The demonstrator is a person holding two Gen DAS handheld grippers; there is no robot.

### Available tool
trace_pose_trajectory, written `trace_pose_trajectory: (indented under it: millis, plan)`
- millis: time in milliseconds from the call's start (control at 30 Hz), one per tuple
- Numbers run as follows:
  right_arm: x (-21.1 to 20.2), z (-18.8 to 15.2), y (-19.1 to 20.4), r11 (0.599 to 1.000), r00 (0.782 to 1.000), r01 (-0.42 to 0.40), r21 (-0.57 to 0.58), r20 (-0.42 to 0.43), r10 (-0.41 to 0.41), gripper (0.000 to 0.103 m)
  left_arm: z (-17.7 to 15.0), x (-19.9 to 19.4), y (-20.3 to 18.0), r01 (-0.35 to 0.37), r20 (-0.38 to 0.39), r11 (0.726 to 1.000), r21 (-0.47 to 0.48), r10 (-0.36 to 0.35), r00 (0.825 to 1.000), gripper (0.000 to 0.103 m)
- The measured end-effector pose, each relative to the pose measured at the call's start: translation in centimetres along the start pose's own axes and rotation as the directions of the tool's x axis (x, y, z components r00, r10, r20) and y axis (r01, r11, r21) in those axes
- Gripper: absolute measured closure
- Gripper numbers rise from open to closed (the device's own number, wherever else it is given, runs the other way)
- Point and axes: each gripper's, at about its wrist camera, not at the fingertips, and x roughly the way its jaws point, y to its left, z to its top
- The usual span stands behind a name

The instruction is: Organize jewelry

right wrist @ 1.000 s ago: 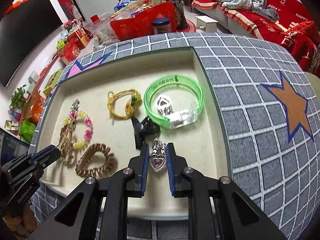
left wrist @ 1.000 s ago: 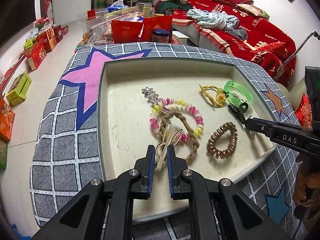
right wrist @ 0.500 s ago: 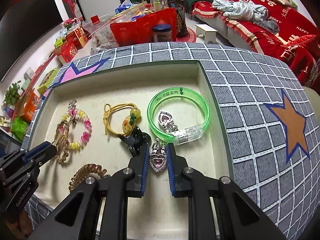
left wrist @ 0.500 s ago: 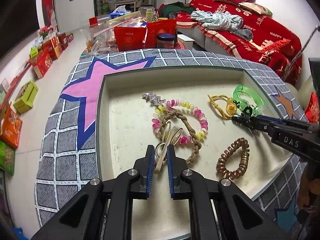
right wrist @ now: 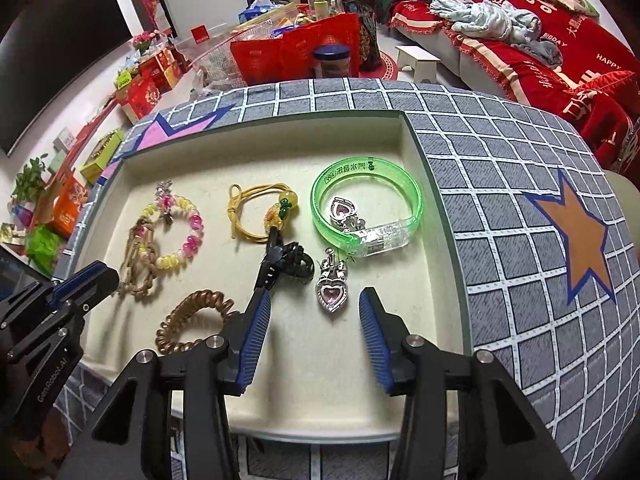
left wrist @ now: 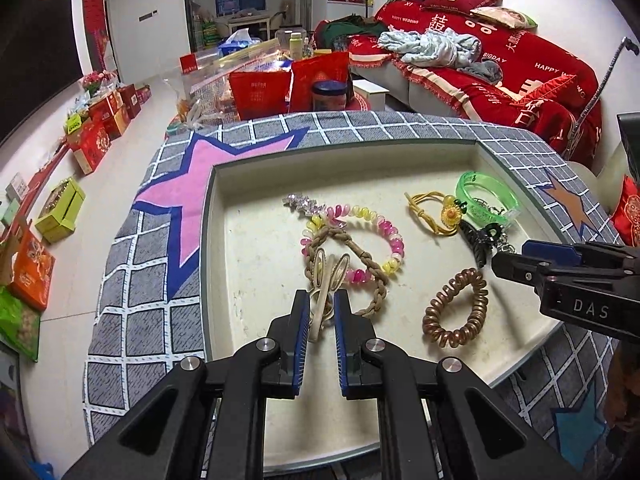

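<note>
A cream tray holds the jewelry. My right gripper hovers low over its near right part, jaws opening. A silver pendant with a pink heart lies loose on the tray just ahead of the pads, touched by neither. A matching heart pendant rests inside the green bangle. In the left wrist view my left gripper is shut on a beige hair band, which overlaps a braided brown cord and a pink-and-yellow bead bracelet.
A black claw clip, a yellow cord bracelet and a bronze spiral hair tie also lie in the tray. It sits on a grey checked cloth with stars. Red boxes and a red-covered sofa stand beyond.
The right jaws have spread apart and let go of the heart pendant, which now lies on the tray near the green bangle. The left gripper keeps its hold on the beige band.
</note>
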Motion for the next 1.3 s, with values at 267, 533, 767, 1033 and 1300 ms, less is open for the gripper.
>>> trace_pose_trajectory:
  millis: [267,533,767,1033,1300]
  plan:
    - [-1.7,-0.1,-0.2,0.999,0.999,-0.041,0.034,0.032,0.040,0.047,0.2,-1.3,-0.2,-0.004,0.032,1.000,-0.011,0.004,0.999,0.073]
    - [-2.3,-0.4,-0.2,0.997,0.998,-0.059,0.041,0.033,0.057,0.047,0.1,-2.1,-0.2,-0.038,0.049,0.999,-0.006,0.038,0.998,0.046]
    - [-2.9,-0.2,-0.5,0.997,0.997,-0.063,0.053,0.043,0.061,0.047,0.4,-4.0,-0.3,-0.075,0.105,0.997,0.003,0.074,0.992,0.000]
    - [-4.2,-1.4,0.2,0.997,0.995,-0.073,0.032,0.065,0.071,0.026,-0.8,-4.8,-0.3,-0.076,0.081,0.997,-0.010,0.077,0.994,0.000]
    - [-6.1,-3.7,0.5,0.999,0.991,-0.052,0.015,0.124,0.050,0.015,-2.7,-6.9,-0.7,-0.083,0.098,0.996,-0.037,0.086,0.991,0.000]
